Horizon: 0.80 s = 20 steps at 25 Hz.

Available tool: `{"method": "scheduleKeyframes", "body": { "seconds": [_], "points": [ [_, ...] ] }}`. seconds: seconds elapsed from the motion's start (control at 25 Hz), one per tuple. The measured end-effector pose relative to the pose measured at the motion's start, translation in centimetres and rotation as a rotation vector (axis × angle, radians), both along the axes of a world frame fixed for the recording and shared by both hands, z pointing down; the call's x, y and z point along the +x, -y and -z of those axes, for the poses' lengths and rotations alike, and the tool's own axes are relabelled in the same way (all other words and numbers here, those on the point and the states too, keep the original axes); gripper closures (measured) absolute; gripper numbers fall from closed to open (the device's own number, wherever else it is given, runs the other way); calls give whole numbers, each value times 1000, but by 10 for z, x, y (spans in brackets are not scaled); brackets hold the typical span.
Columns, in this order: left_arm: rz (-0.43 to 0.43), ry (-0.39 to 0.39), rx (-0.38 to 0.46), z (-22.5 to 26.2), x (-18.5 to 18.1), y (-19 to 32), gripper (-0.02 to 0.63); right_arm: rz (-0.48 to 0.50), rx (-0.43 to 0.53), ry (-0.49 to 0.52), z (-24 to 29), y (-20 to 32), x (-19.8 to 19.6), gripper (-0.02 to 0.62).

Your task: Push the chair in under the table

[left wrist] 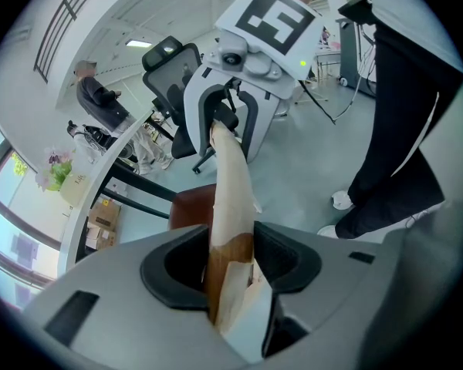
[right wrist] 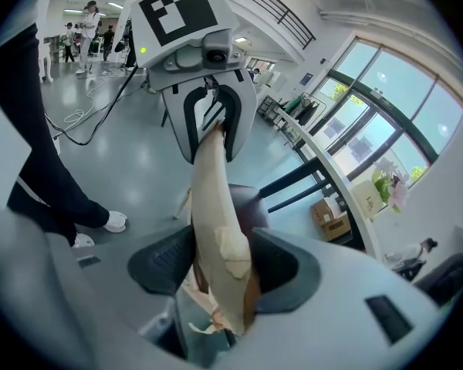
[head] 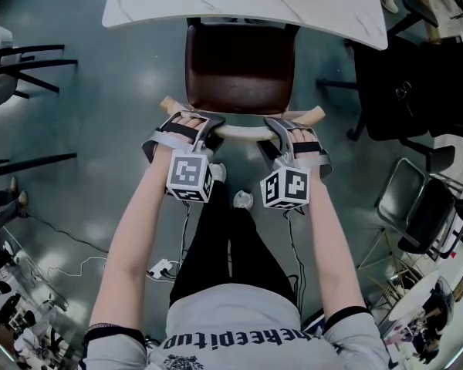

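A: What kind of room is it?
B: A big hall with a grey, shiny floor point(head: 85, 129). In the head view a white marble table point(head: 247, 2) is at the top. The brown chair point(head: 239, 68) has the front of its seat just under the table's near edge. Its pale curved back rail point(head: 243, 132) is on the person's side of the table.
A: And the tongs?
B: The left gripper point(head: 204, 126) and the right gripper point(head: 280, 129) are both on that rail, side by side.
A: What does the left gripper view show?
B: Its jaws are clenched on the rail, with the wood pressed between them.
A: And the right gripper view?
B: The same: the jaws grasp the rail tightly, at a place where the pale covering is chipped.
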<state>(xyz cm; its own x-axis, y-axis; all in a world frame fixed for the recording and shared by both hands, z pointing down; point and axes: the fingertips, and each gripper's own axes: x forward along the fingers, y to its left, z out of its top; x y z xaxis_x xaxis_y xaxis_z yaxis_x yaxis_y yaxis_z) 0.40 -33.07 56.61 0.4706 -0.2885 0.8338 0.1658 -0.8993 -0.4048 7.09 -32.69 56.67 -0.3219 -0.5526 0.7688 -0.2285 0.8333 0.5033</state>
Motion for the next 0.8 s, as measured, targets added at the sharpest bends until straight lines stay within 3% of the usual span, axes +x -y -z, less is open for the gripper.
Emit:
{"method": "scheduleKeyframes", "body": {
  "seconds": [0.56, 0.8],
  "points": [
    [29, -1, 6, -1, 1, 2, 413, -47, -39, 0, -2, 1, 2, 357],
    [2, -11, 92, 0, -1, -2, 411, -101, -99, -17, -2, -2, 1, 354]
  ]
}}
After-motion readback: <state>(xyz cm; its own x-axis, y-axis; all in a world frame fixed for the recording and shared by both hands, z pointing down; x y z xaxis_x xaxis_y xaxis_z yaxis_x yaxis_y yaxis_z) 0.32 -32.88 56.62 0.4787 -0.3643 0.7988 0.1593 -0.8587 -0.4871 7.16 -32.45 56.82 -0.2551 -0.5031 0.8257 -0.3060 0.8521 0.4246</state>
